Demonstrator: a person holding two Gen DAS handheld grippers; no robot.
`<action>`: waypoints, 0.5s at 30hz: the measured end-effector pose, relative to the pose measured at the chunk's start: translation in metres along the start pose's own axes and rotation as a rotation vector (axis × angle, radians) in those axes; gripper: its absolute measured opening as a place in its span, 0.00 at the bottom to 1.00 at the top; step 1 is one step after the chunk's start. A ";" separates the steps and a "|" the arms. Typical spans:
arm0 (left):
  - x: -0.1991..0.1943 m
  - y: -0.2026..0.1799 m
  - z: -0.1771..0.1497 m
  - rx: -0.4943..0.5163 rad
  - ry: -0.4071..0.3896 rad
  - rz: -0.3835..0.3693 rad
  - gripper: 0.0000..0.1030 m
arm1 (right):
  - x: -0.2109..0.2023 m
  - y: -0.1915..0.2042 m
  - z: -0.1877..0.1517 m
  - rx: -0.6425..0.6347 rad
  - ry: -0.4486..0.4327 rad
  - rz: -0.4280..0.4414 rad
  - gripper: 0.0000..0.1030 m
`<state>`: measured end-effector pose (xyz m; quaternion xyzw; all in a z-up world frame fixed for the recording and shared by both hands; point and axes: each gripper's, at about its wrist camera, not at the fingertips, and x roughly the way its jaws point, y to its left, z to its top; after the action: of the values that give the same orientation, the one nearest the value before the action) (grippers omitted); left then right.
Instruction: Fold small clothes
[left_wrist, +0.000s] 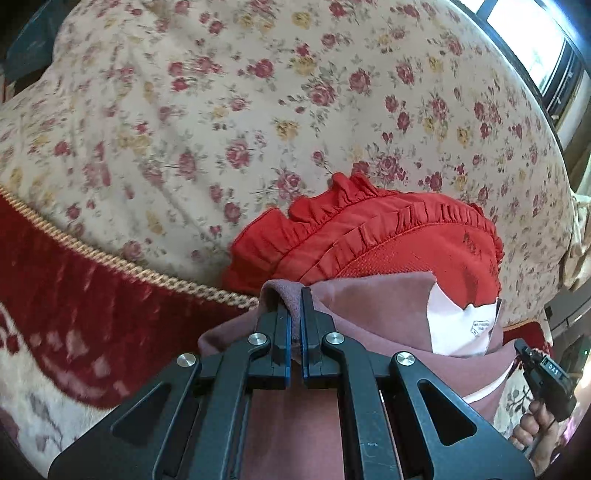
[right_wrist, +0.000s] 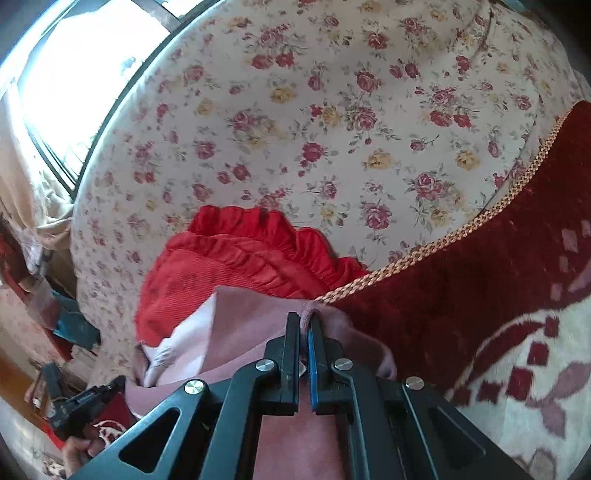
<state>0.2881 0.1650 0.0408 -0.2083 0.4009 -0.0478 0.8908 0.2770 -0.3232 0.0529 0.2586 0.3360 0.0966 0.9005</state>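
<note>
Tools (left_wrist: 294, 295) pinch garment (left_wrist: 376, 306) (crosswise).

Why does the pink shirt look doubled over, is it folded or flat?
Folded, partly. The pink shirt is lifted at two pinched edges by the left gripper and right gripper, its paler inside showing, over the red ruffled garment.
</note>
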 end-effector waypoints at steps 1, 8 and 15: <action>0.002 0.000 0.001 0.004 -0.002 -0.008 0.02 | 0.002 -0.001 0.002 -0.002 -0.007 -0.007 0.03; 0.004 0.003 0.009 -0.015 -0.021 -0.094 0.02 | -0.003 -0.013 0.012 0.021 -0.059 -0.009 0.03; 0.030 0.011 0.028 -0.090 0.004 -0.075 0.03 | 0.027 -0.014 0.032 0.046 -0.040 -0.008 0.03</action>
<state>0.3281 0.1771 0.0319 -0.2630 0.3965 -0.0636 0.8773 0.3180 -0.3384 0.0507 0.2795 0.3213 0.0800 0.9013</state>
